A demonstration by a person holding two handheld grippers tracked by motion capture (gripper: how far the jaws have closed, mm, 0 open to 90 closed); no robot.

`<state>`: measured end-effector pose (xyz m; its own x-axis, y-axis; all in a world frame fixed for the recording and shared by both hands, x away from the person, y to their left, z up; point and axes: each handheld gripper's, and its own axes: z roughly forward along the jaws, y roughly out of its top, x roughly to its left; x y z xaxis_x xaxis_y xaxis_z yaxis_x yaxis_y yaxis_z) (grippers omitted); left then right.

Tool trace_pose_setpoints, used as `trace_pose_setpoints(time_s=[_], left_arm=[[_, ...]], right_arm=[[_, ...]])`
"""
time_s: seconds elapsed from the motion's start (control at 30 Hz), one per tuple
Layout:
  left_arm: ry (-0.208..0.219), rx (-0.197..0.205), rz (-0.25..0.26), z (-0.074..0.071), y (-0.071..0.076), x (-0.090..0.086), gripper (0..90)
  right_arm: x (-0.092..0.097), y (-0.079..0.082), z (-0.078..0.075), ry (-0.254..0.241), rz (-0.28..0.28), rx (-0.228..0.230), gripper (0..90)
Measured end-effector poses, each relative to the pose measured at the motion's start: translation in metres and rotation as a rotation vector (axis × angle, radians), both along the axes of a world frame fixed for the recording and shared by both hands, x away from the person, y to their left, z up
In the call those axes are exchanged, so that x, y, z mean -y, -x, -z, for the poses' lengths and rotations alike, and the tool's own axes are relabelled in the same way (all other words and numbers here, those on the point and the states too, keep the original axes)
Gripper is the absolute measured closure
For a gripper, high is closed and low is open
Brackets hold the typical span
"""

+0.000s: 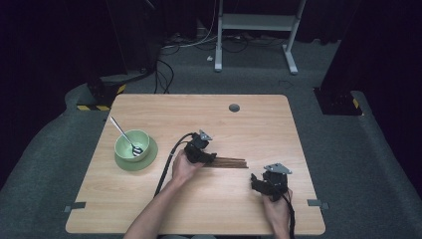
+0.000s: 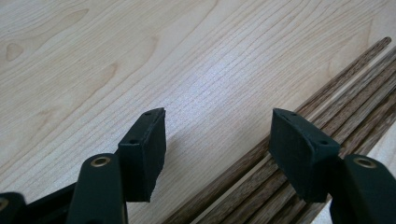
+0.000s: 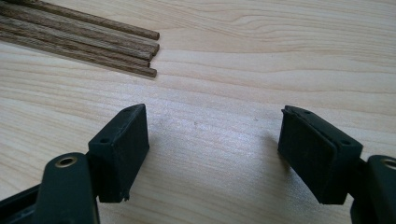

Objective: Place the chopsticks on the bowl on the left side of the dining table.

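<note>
Chopsticks (image 1: 230, 162) flat on table (image 1: 259, 119), L gripper (image 2: 218, 140) & R gripper (image 3: 212, 149) jaws wide, empty.

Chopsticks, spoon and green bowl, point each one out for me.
chopsticks (image 1: 231, 162), high view, middle of the bundle.
spoon (image 1: 121, 130), high view, on its handle.
green bowl (image 1: 123, 147), high view, on its left rim.

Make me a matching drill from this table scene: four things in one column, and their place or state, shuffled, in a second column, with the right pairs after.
Things:
1. spoon
2. bowl
3. chopsticks
4. right gripper

Place or state:
A. lying flat in a bundle at mid-table
B. standing on a green plate
C. leaning inside the bowl
D. jaws open over bare wood, beside the stick tips

Pairs: 1-C, 2-B, 3-A, 4-D
</note>
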<state>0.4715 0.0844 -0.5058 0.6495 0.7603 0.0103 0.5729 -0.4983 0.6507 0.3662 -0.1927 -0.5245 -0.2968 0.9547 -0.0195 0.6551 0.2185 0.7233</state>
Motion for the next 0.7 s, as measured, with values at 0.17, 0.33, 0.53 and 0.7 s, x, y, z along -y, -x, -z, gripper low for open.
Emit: trace_pose_setpoints(time_s=[0.17, 0.33, 0.53, 0.7], left_arm=[[-0.007, -0.001, 0.003, 0.001, 0.0, -0.001, 36.9], [-0.008, -0.009, -0.004, 0.003, -0.002, -0.004, 37.6], [-0.006, -0.012, -0.014, 0.005, -0.005, -0.007, 39.0], [-0.001, -0.009, -0.033, 0.005, -0.007, -0.011, 40.4]], right_arm=[[0.0, 0.0, 0.0, 0.0, 0.0, 0.0, 24.0], [0.0, 0.0, 0.0, 0.0, 0.0, 0.0, 24.0], [0.0, 0.0, 0.0, 0.0, 0.0, 0.0, 24.0], [0.0, 0.0, 0.0, 0.0, 0.0, 0.0, 24.0]])
